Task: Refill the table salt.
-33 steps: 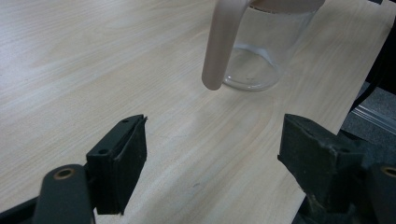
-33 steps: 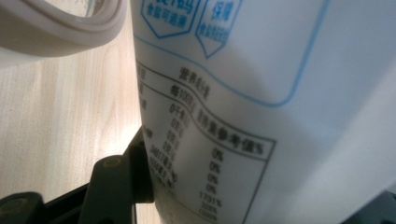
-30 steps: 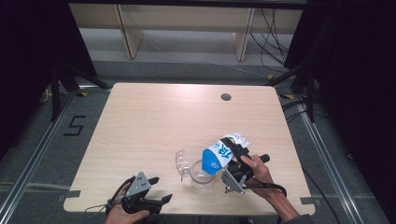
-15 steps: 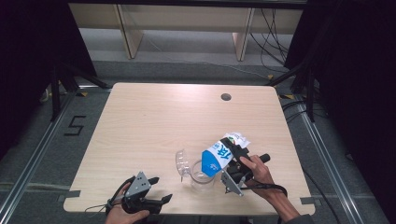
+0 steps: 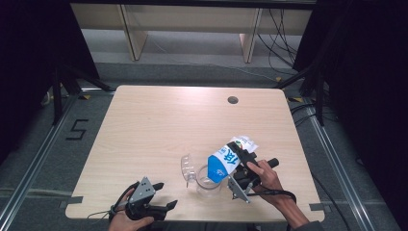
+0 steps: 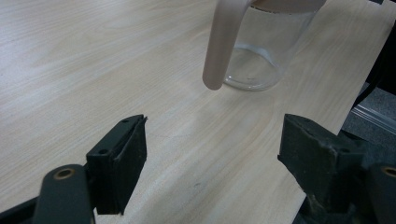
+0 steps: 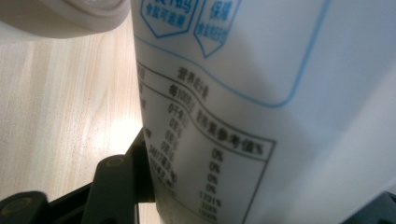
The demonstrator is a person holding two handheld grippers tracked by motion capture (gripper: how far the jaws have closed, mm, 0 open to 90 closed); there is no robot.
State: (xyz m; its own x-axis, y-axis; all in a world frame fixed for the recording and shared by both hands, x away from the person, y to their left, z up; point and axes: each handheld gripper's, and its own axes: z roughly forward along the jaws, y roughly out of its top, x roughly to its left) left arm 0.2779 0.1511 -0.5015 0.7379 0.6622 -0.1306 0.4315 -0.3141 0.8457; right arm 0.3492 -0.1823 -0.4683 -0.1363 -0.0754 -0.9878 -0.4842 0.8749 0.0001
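Observation:
A white and blue carton (image 5: 230, 158) with printed tables on its side (image 7: 261, 107) is held tilted, its blue end down over a clear glass jug (image 5: 208, 182). My right gripper (image 5: 240, 166) is shut on the carton, a hand behind it. The jug (image 6: 259, 51) has a pale handle (image 6: 223, 42) and a clear spout toward the left (image 5: 185, 166). My left gripper (image 5: 161, 196) rests at the table's front edge, left of the jug, its jaws wide open on bare wood (image 6: 212, 154).
The light wooden table (image 5: 159, 125) has a round cable hole (image 5: 233, 100) near its back right. Its front edge lies just below both hands. Shelving and cables stand beyond the far edge, dark floor to either side.

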